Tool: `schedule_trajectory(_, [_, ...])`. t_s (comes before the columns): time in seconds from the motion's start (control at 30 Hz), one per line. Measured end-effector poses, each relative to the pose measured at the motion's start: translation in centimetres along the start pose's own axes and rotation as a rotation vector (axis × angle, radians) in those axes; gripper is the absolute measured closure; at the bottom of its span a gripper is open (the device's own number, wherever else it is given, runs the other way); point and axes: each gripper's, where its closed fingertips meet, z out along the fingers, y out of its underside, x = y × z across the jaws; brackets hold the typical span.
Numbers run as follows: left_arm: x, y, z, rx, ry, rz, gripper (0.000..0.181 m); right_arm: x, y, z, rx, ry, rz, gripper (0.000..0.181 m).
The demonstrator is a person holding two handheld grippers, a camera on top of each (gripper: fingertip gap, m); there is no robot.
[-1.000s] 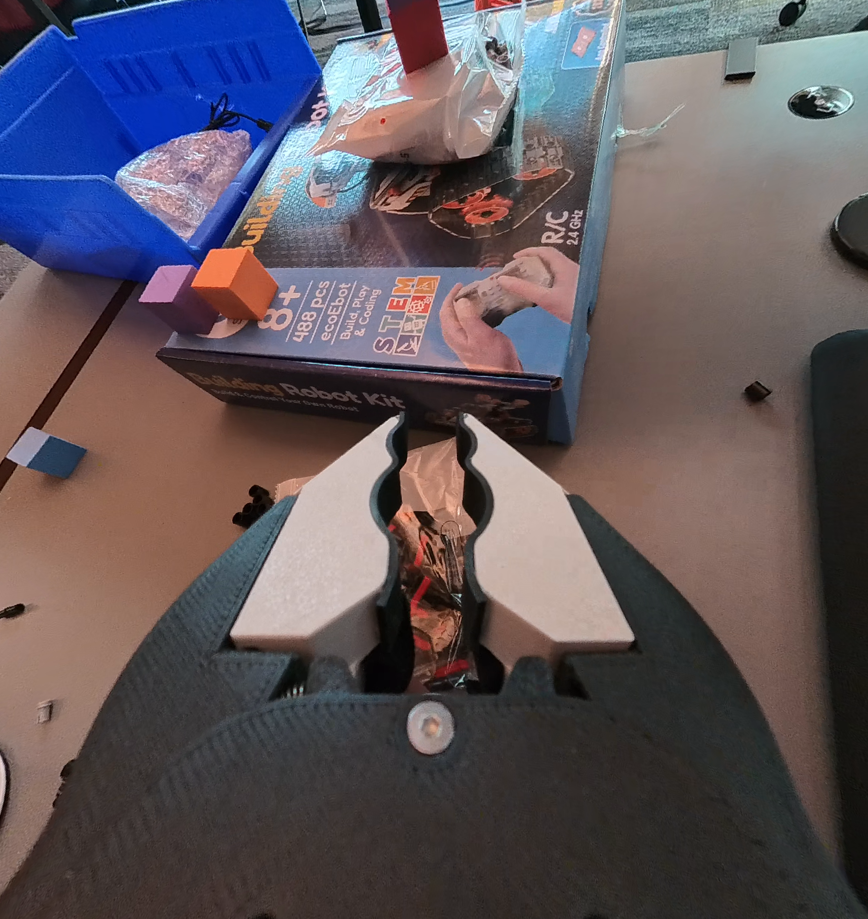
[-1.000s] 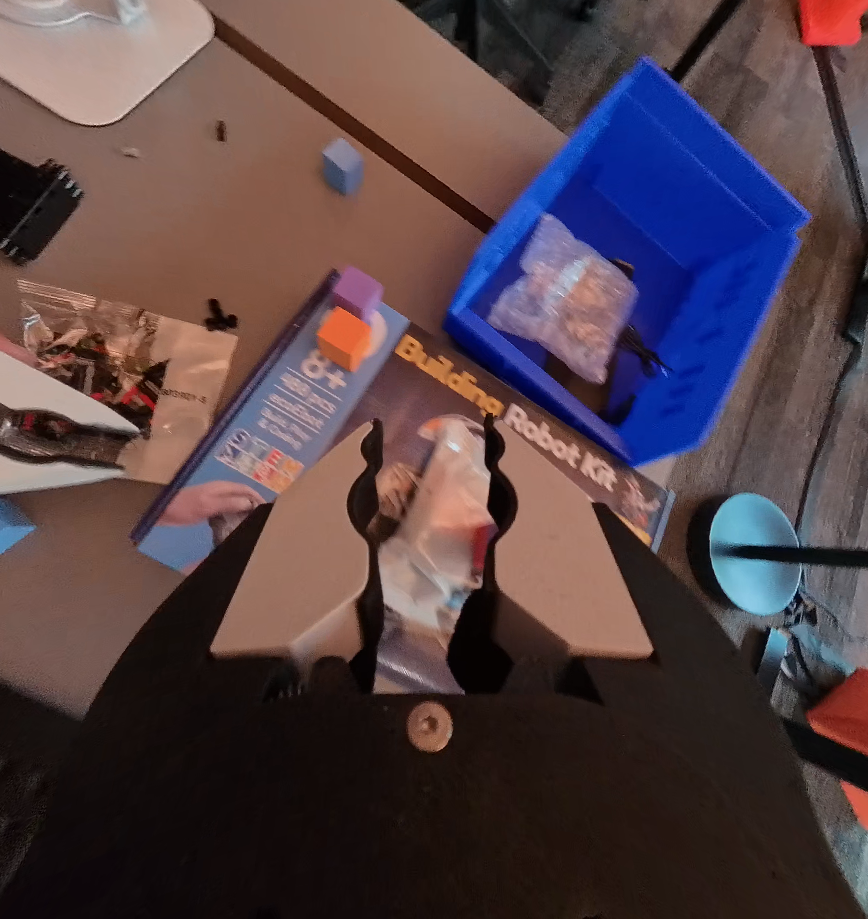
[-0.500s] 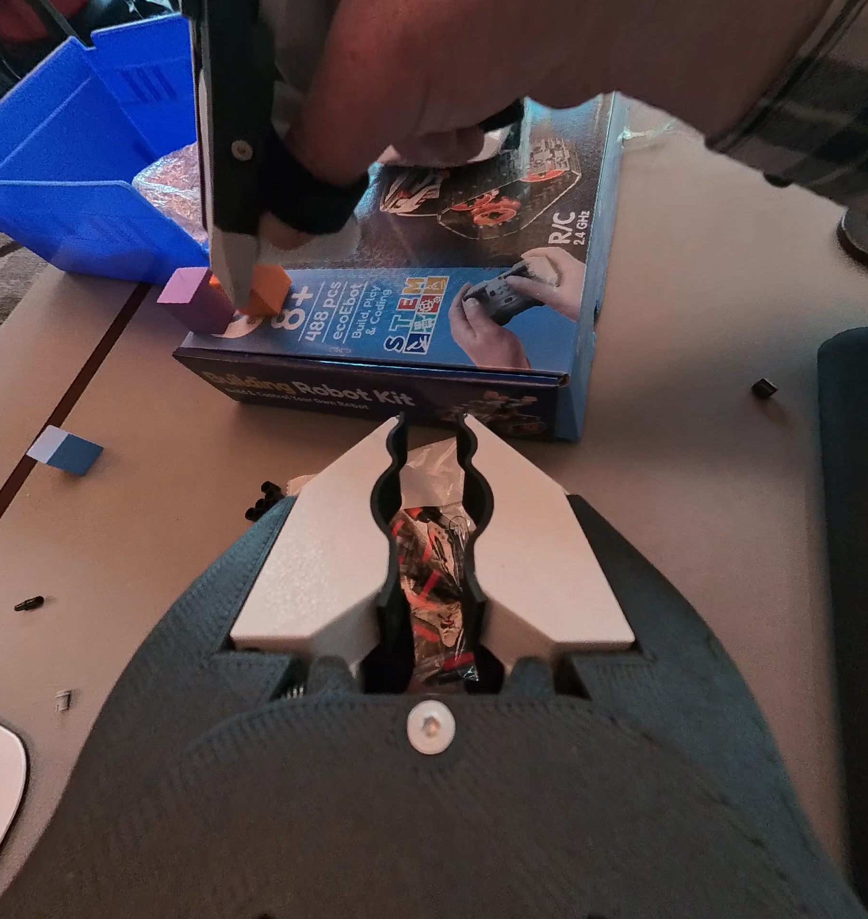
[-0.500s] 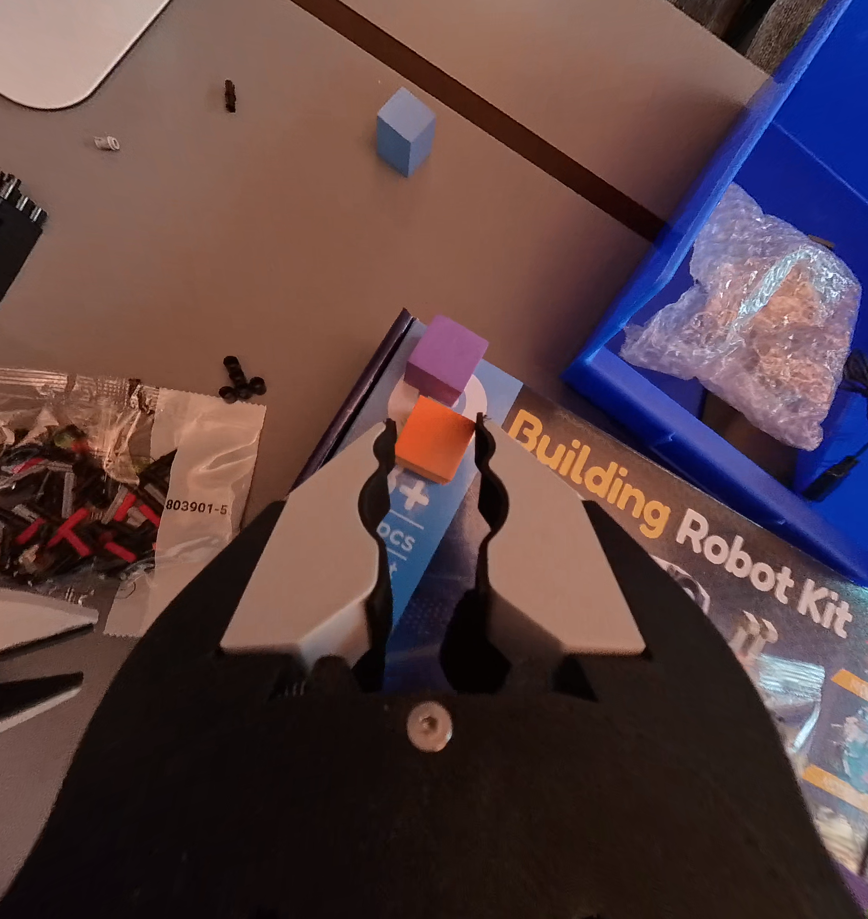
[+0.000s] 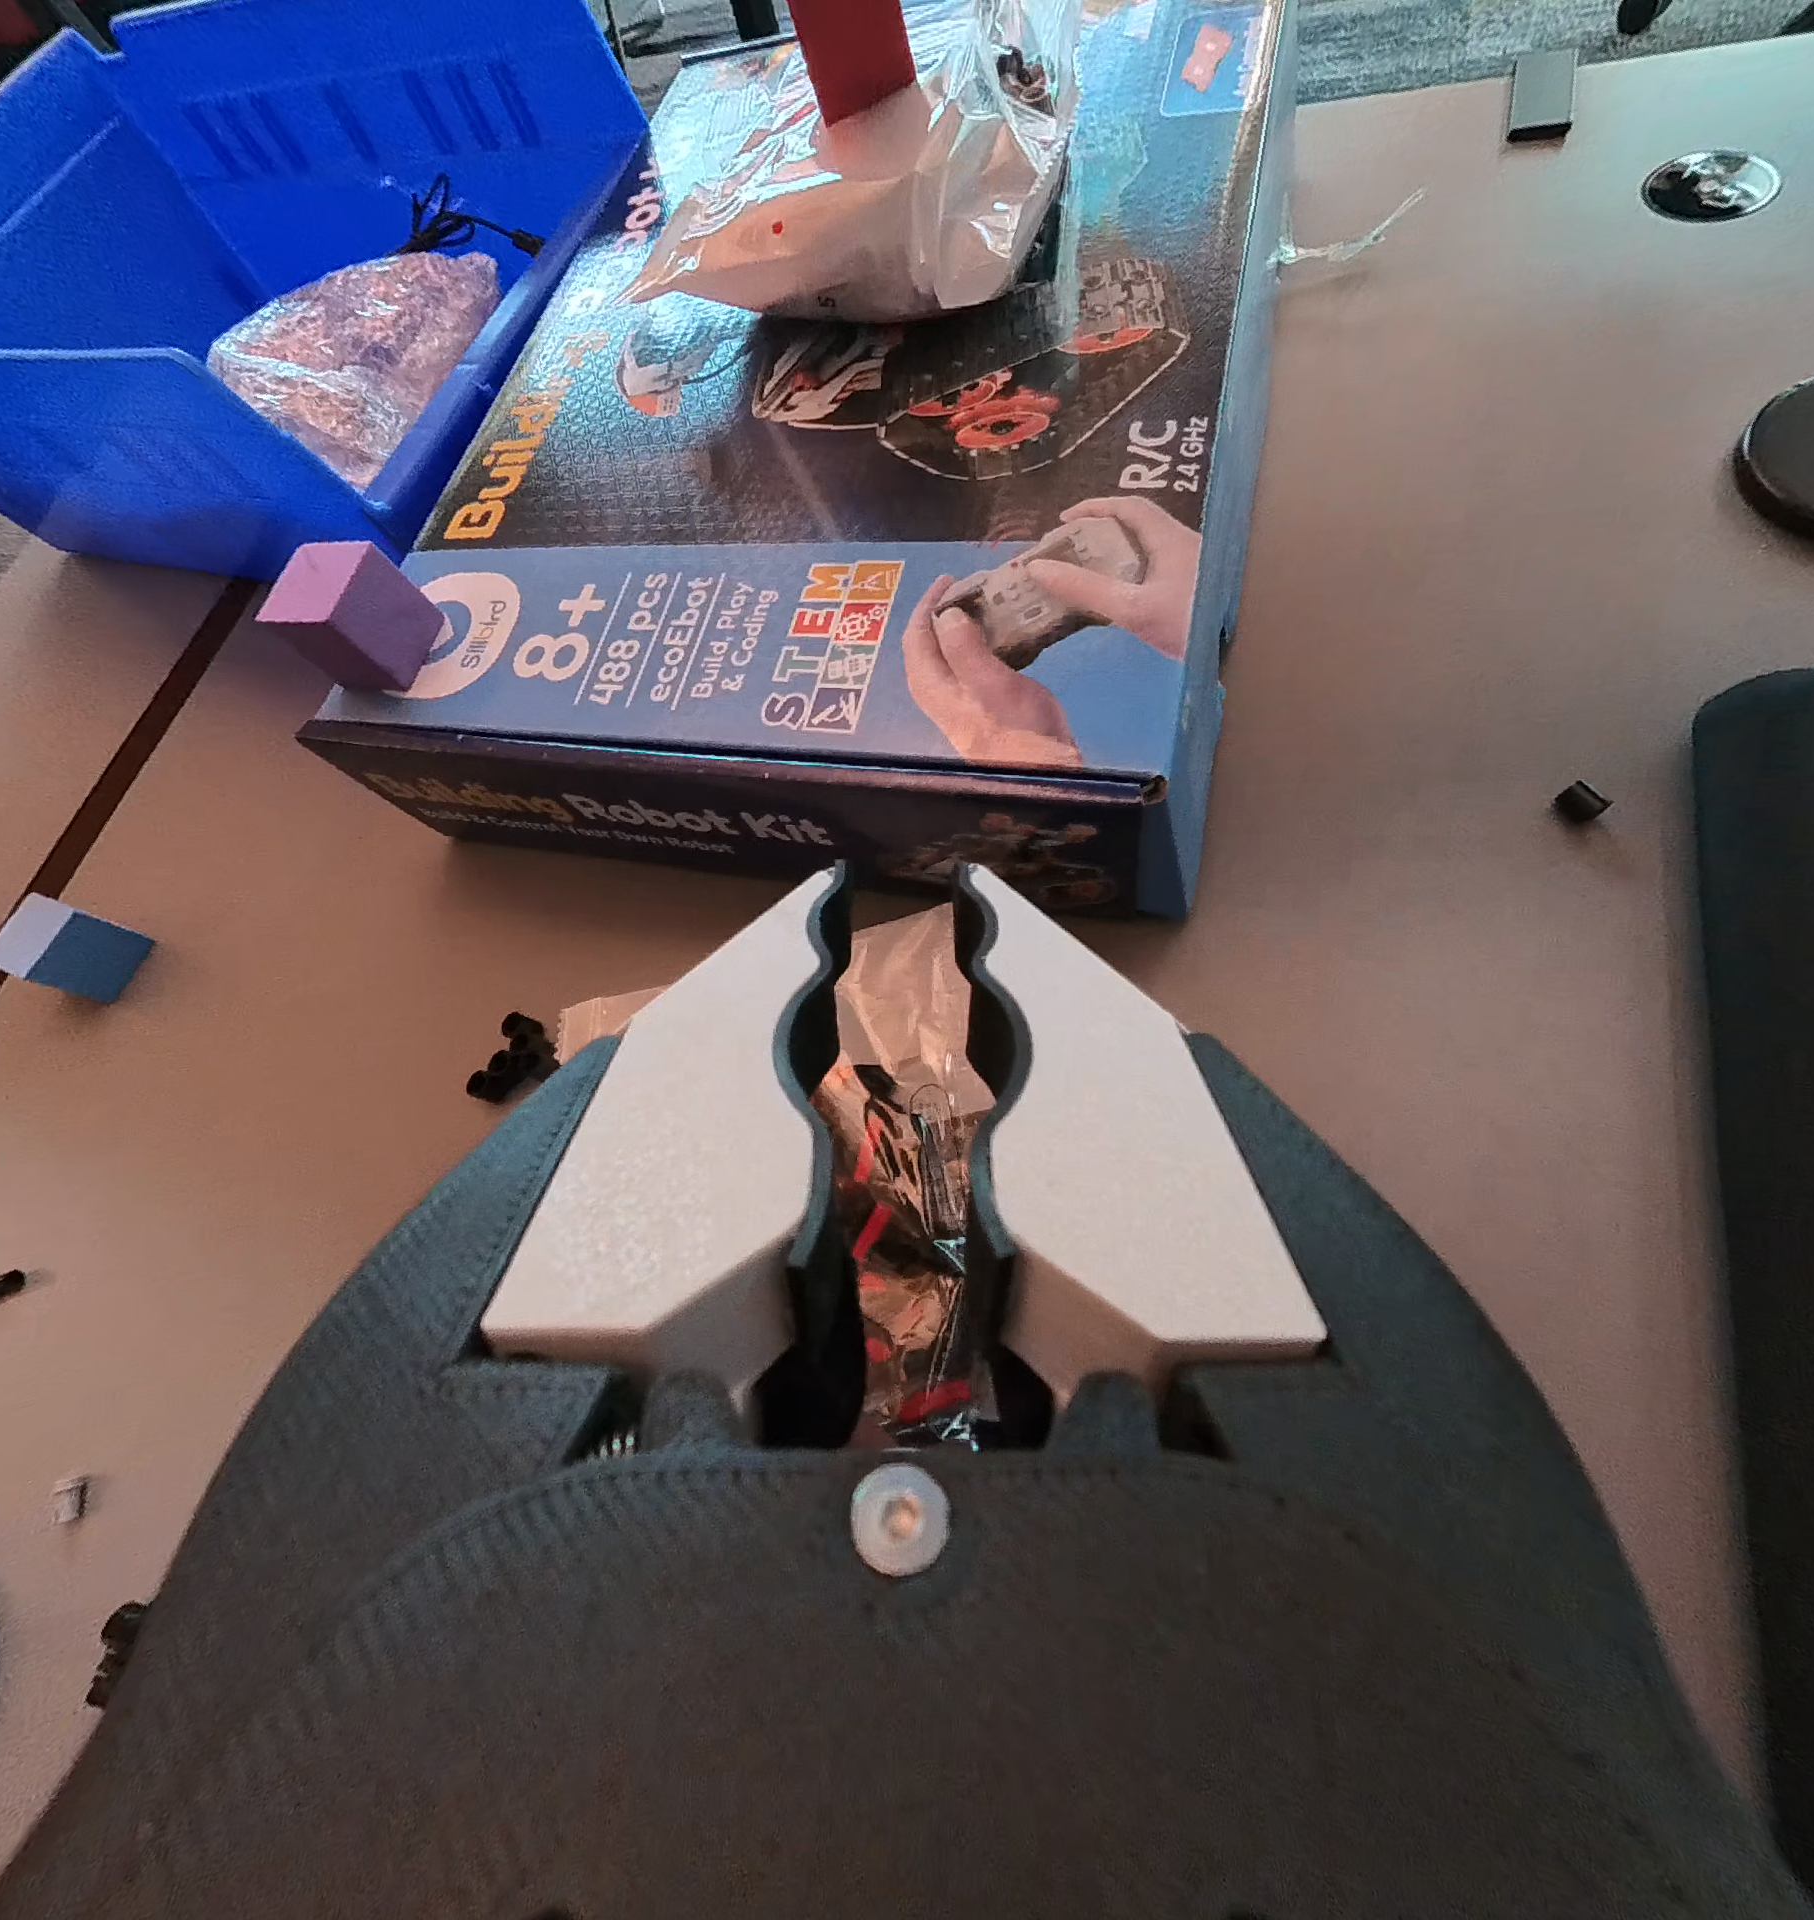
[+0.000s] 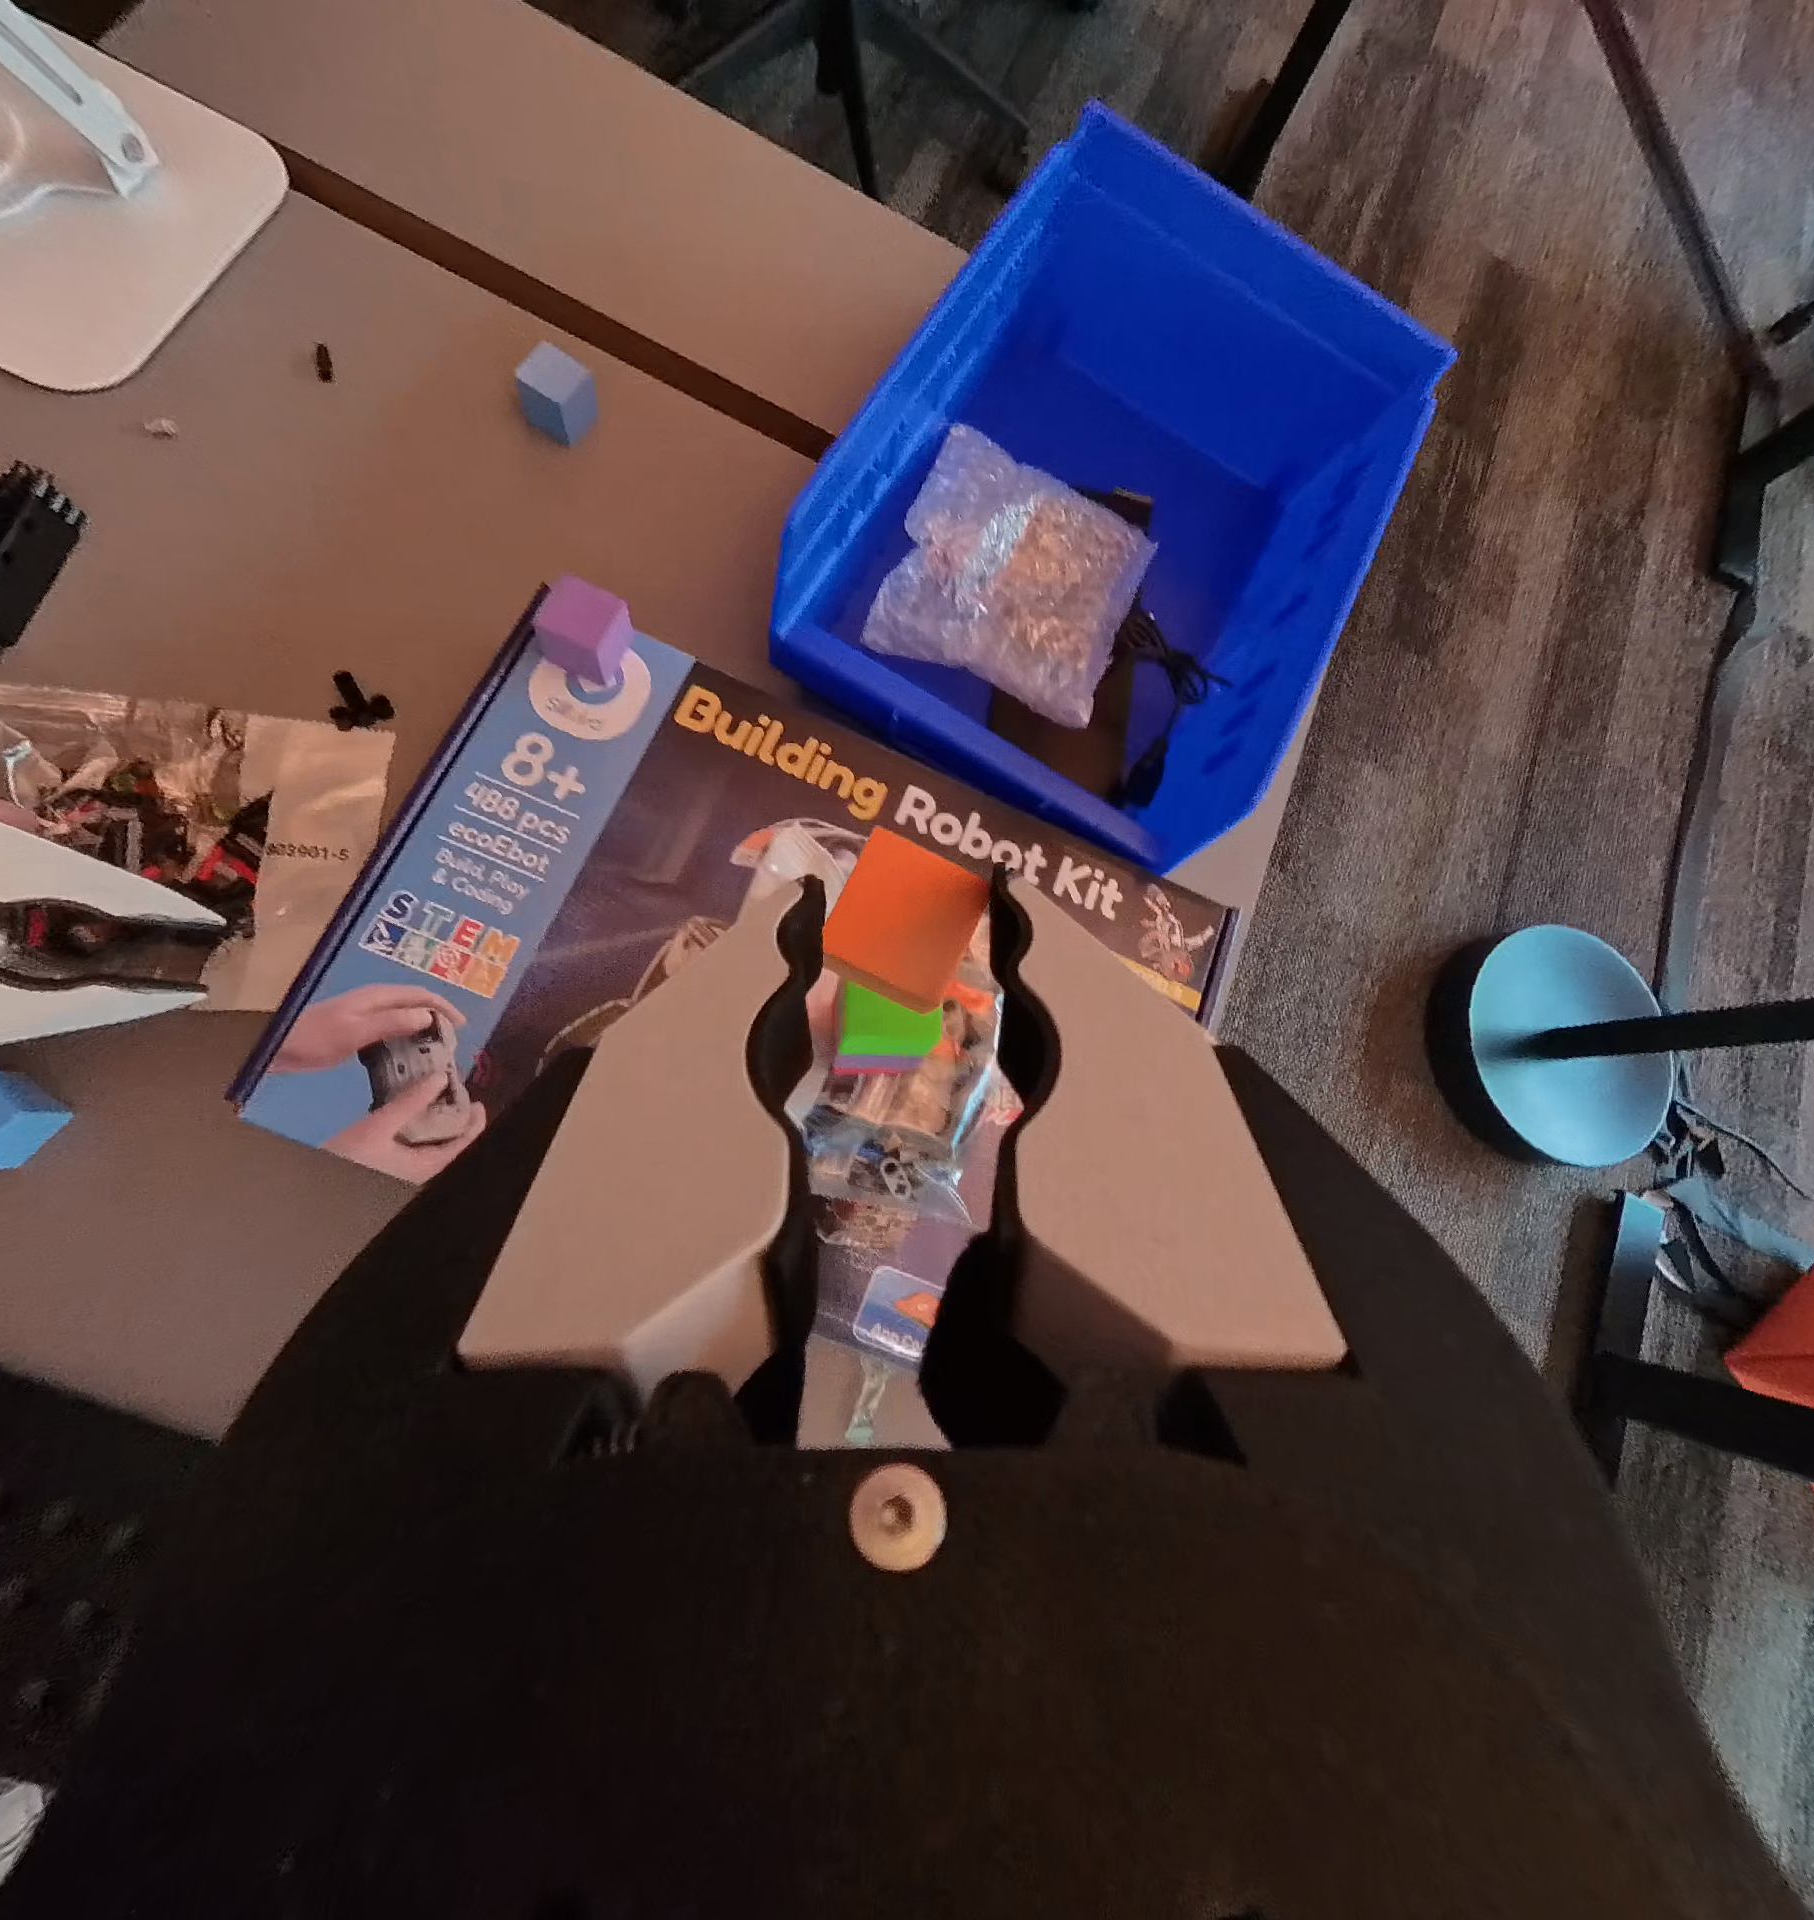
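1. Holding an orange cube (image 6: 908, 920) at the very tips of its fingers, the right gripper (image 6: 903, 878) hangs over the middle of the robot kit box (image 6: 591, 831); the fingers are clamped on the cube's two side faces.
2. Directly under the cube, on the box lid, a green block (image 6: 887, 1023) tops a small stack that stands on a clear plastic bag (image 6: 903, 1132).
3. Risk, as I judge it: the bag is a soft, crinkly footing, so a slight knock or an off-centre push from above could tip the stack off the box. The cube is gripped only at the fingertips and looks a little turned, so it could also twist or slip out.
4. The right gripper points steeply down at the box lid from well above.
5. The left gripper (image 5: 903, 873) lies low and nearly level over the desk (image 5: 1402, 1039), its tips just short of the box's near end. Its fingers stand a narrow gap apart with a bag of small parts (image 5: 908, 1195) in that gap; whether they pinch it I cannot tell.
6. A purple cube (image 5: 352, 613) sits on the box's near left corner, and a blue bin (image 6: 1194, 312) stands just beside the box's far long edge.
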Motion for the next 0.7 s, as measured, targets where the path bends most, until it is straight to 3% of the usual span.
schedule_trajectory(0.43, [0.0, 0.4, 0.3, -0.013, 0.003, -0.001, 0.163, 0.2, 3.4, 2.4, -0.093, -0.054, 0.031, 0.150])
schedule_trajectory(0.7, [0.0, 0.5, 0.3, -0.018, 0.006, -0.003, 0.163, 0.3, 3.0, 1.9, -0.083, -0.045, 0.026, 0.150])
